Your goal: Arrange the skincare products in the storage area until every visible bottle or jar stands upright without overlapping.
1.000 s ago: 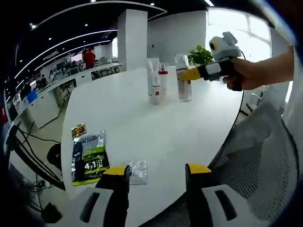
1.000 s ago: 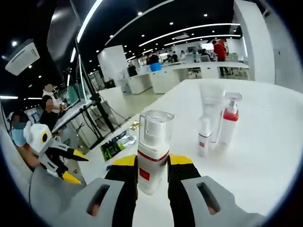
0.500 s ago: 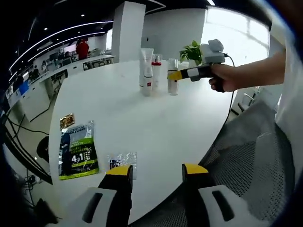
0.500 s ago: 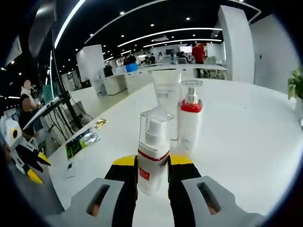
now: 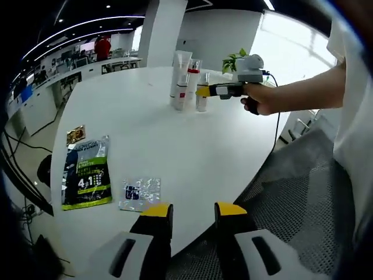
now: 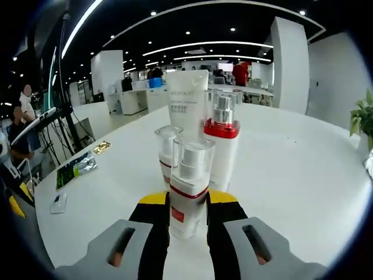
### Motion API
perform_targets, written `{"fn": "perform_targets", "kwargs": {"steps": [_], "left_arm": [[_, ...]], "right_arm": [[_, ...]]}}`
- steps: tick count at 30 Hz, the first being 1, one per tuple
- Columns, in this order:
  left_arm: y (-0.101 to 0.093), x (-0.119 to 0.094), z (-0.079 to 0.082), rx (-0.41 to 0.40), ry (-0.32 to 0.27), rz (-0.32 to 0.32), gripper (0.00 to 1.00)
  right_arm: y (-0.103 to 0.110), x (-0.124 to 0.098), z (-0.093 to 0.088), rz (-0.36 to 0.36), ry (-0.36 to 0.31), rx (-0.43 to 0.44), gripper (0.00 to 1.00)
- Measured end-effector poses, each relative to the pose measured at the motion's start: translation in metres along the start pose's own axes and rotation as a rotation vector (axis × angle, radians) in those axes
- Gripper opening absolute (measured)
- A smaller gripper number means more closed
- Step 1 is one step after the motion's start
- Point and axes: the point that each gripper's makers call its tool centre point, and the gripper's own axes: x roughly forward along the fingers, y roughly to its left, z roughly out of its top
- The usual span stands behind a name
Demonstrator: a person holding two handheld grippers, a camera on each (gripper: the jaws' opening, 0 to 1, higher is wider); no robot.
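Note:
My right gripper [image 6: 187, 204] is shut on a clear-capped pump bottle with a red band [image 6: 187, 186], held upright. Just behind it stand a small clear-capped bottle [image 6: 166, 153], a white tube [image 6: 186, 96] and a red-collared pump bottle [image 6: 222, 143], close together. In the left gripper view the same group sits at the far side of the white round table [image 5: 175, 146]: tube [image 5: 181, 64], red-collared bottle [image 5: 190, 81], and the held bottle [image 5: 202, 100] in the right gripper [image 5: 204, 91]. My left gripper [image 5: 193, 211] hangs open over the near table edge with nothing between its jaws.
A green sachet [image 5: 87, 178], a small clear packet [image 5: 140, 193] and a small gold packet [image 5: 75, 134] lie on the table's near left. A mesh chair [image 5: 291, 221] stands at the near right. A potted plant [image 5: 234, 59] sits behind the bottles.
My right gripper has carried the clear-capped bottle up to the group, now right in front of the small bottle. The left gripper's jaws have narrowed somewhat and its view has pulled back.

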Motion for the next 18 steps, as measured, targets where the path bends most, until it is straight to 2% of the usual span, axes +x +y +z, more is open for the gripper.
{"fn": "perform_targets", "kwargs": {"steps": [8,10,12,18], "left_arm": [[0.0,0.002,-0.006,-0.007,0.034,-0.009,0.28],[0.0,0.002,-0.007,-0.013,0.043,-0.009,0.28],[0.0,0.002,-0.008,-0.012,0.048,-0.008,0.28],[-0.001,0.003,-0.01,-0.015,0.058,-0.011,0.28]], "right_arm": [[-0.009,0.007,-0.004,-0.027,-0.049,-0.035,0.21],[-0.013,0.009,-0.001,-0.041,-0.065,-0.069,0.21],[-0.013,0.012,0.0,-0.029,-0.079,-0.046,0.21],[-0.014,0.014,0.001,-0.029,-0.127,-0.11,0.22]]}}
